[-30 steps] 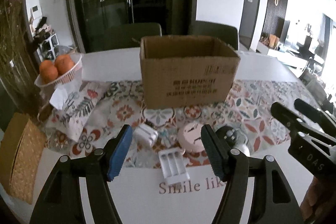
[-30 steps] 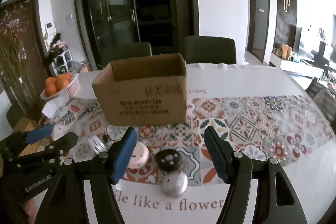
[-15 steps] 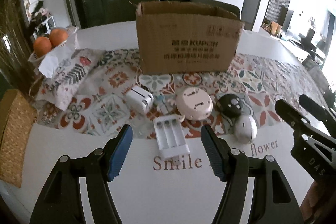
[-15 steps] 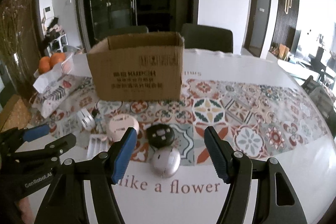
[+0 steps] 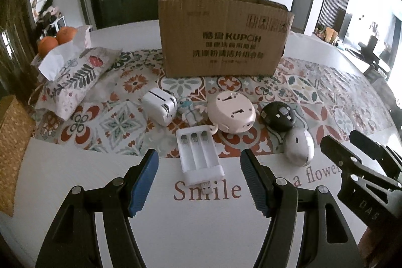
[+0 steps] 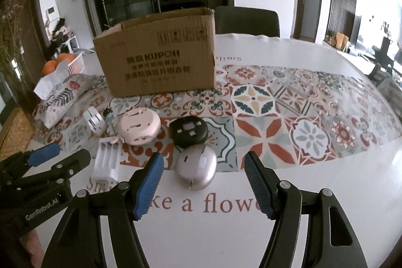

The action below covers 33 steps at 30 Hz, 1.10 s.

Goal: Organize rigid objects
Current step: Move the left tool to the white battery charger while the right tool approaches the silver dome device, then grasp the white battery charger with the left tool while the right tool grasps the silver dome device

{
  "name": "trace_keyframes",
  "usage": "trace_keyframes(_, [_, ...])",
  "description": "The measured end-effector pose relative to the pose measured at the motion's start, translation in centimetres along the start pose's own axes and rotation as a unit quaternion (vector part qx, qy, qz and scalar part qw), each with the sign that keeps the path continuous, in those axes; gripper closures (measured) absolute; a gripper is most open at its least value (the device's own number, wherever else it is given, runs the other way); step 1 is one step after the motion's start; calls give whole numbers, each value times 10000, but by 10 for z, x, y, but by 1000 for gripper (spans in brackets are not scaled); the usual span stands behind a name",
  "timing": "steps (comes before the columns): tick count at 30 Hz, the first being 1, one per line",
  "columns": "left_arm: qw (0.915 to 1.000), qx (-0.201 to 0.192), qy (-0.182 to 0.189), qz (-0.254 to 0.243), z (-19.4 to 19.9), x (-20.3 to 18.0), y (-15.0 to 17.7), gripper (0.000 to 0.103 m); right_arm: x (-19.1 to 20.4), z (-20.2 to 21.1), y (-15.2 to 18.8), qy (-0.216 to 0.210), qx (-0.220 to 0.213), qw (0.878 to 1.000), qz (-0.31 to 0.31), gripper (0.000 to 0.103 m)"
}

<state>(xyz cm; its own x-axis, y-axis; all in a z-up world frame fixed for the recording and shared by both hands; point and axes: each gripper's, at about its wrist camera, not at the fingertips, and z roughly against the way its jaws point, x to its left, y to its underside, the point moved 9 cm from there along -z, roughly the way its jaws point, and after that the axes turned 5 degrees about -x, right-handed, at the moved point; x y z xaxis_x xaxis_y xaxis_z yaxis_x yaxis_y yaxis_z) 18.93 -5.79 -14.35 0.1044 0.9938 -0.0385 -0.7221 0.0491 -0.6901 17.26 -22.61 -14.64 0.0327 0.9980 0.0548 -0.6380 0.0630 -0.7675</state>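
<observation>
We are holding the left hand-held gripper (image 5: 198, 178) wide and empty just in front of the white battery charger (image 5: 199, 157), and the right hand-held gripper (image 6: 203, 183) wide and empty in front of the silver oval case (image 6: 196, 170). Both things are lying on the bench (image 5: 176, 230) at the near edge of the patterned runner (image 6: 276, 127), with the pink round device (image 5: 231, 112), black round device (image 5: 277, 114) and white plug adapter (image 5: 159, 105) just behind them. We are judging all 5 as light, stiff plastic; the charger looks best taken across its 2 long sides, while the oval case's smooth curved shell may be slipping unless pinched at its widest middle. The cardboard box (image 5: 221, 41) is standing open-topped behind them; we cannot see what is inside it. At the far left, a white basket (image 6: 75, 64) is holding oranges (image 5: 56, 39).
</observation>
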Motion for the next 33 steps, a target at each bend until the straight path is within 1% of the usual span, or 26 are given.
trace_keyframes(3, [9999,106,44,101,-8,2,3,36,2,-5,5,-32,58,10000,-43,36])
trace_keyframes(6, [9991,317,86,258,-19,5,8,36,5,-13,10,-21,129,9999,-80,36])
trace_keyframes(9, [9981,503,118,324,-31,6,12,36,6,-22,14,-4,252,9996,-95,36])
trace_keyframes(12, [9975,598,149,352,-39,6,14,36,5,-30,18,0,355,9992,-201,36])
trace_keyframes(16, [9974,615,164,351,-49,5,12,37,3,-39,21,41,443,9987,-242,36])
trace_keyframes(20, [9967,635,206,472,-61,5,12,37,2,-47,22,68,468,9985,-272,36])
trace_keyframes(22, [9960,710,182,510,-68,6,13,41,2,-52,22,108,496,9983,-288,36])
trace_keyframes(26, [9959,773,84,467,-76,7,17,43,1,-60,25,151,565,9978,-302,36])
trace_keyframes(30, [9968,698,-17,391,-79,8,15,45,0,-65,26,107,587,9977,-311,36])
trace_keyframes(32, [9972,659,-77,347,-79,10,14,48,1,-68,27,76,603,9976,-343,36])
trace_keyframes(33, [9974,634,-107,330,-79,11,13,52,1,-69,27,76,604,9976,-342,36])
